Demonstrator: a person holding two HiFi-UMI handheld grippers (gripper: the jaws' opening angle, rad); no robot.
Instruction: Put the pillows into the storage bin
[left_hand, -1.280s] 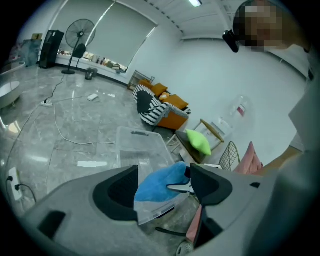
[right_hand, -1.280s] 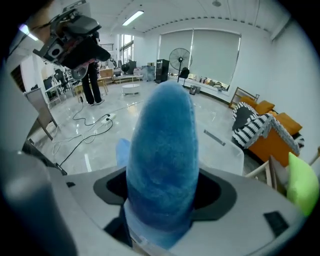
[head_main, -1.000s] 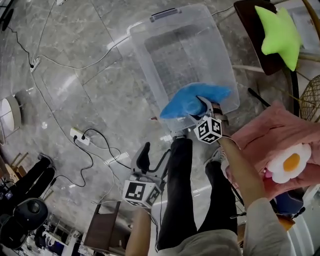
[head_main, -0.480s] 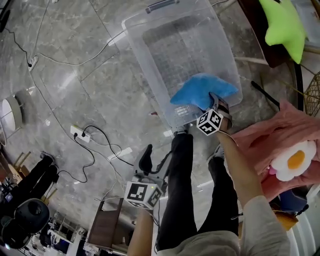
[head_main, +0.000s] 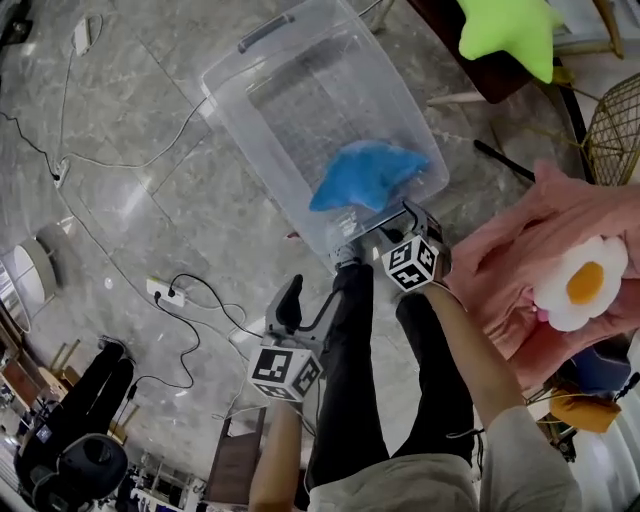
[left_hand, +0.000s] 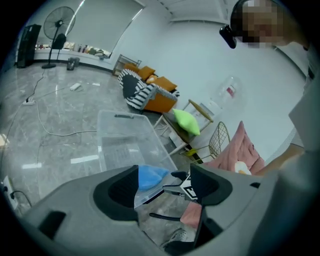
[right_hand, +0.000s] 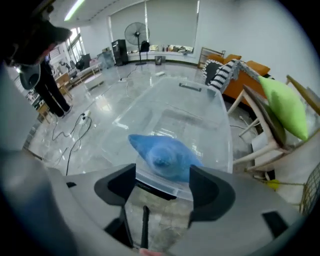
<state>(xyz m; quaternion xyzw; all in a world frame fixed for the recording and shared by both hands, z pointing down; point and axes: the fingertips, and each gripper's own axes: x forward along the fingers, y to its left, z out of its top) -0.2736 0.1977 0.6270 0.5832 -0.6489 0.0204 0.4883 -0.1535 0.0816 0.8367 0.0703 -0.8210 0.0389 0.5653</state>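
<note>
- blue pillow (head_main: 365, 172) has gone from hanging in the right tongs (head_main: 388, 226) at the near rim to lying inside the storage bin (head_main: 290, 90), and the right tongs have drawn back to just outside that near end.
- right tongs: jaws apart and just now narrowing a little, with nothing between them; their own view looks over the bin's rim at the pillow beyond.
- left tongs (head_main: 290, 306): jaws apart and empty, hanging low beside the person's leg, well apart from the bin.
- the blue pillow sits at the near end of the bin, its long axis running across the bin's width. it looks soft and plump, with pointed corners, and one tip rides up against the clear wall.
- two pillows remain outside: a fried-egg pillow (head_main: 580, 285) on the pink blanket (head_main: 510, 250) to the right of the right tongs, and a green star pillow (head_main: 505, 35) on a chair past the bin's far right corner.
- judged from this, the egg pillow is the likely next pick. it lies on the right hand's side, much nearer that hand than the left, so the right tongs would swing away from the bin toward the blanket.
</note>
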